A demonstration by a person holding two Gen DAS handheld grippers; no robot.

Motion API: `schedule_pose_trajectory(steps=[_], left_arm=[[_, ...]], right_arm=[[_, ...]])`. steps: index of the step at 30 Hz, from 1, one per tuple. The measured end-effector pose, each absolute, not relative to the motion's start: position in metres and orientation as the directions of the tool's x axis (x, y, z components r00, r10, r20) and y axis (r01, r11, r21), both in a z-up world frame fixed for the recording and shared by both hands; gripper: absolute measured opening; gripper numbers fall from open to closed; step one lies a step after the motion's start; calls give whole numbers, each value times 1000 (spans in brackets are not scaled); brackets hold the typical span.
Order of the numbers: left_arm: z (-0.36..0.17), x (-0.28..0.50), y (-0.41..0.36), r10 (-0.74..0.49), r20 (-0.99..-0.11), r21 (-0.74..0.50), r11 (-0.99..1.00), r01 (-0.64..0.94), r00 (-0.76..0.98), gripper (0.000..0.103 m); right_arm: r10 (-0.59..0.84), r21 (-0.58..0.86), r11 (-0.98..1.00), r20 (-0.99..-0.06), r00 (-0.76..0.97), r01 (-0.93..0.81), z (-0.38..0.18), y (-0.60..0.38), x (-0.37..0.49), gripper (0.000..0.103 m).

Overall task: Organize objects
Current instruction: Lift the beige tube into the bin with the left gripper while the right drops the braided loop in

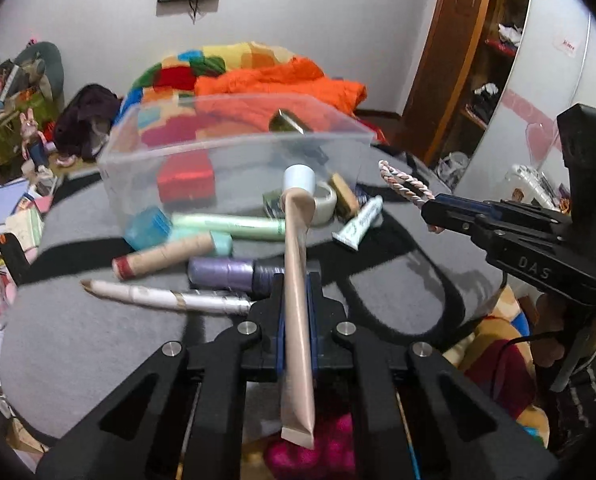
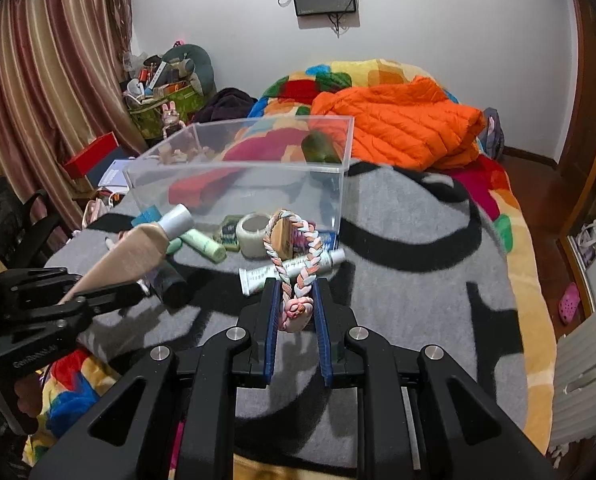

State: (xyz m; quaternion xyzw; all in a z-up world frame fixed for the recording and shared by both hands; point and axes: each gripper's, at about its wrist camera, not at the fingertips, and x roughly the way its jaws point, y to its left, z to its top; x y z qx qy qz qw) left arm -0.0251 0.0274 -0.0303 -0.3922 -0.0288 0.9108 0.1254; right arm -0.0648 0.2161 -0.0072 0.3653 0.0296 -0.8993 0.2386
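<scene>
My left gripper is shut on a beige squeeze tube with a white cap, gripped across its flat body and pointing at the clear plastic box. In the right wrist view this tube sticks out of the left gripper at the left. My right gripper is shut on a pastel braided loop, which stands up between its blue pads. In the left wrist view the braided loop juts from the right gripper. The clear box holds a red box.
On the grey blanket in front of the box lie a purple roll, a cardboard tube, a white stick, a green roll, a tape roll and a small white tube. An orange jacket lies behind.
</scene>
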Motion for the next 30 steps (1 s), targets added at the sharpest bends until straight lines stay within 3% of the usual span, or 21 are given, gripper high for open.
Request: schedule_pose_trajectory(steps=[18,30], left_arm=[[27,-84,-18,216,-618,-184,-975,-128,-756,8],[9,-161,-33,238,-723,-213,-970,-119,-649,8]], right_arm=[[-464,100,-857,-575,-674,505,47,173,-118,15],[-434,115,-860,-675,-596,496,26,138,-188,15]])
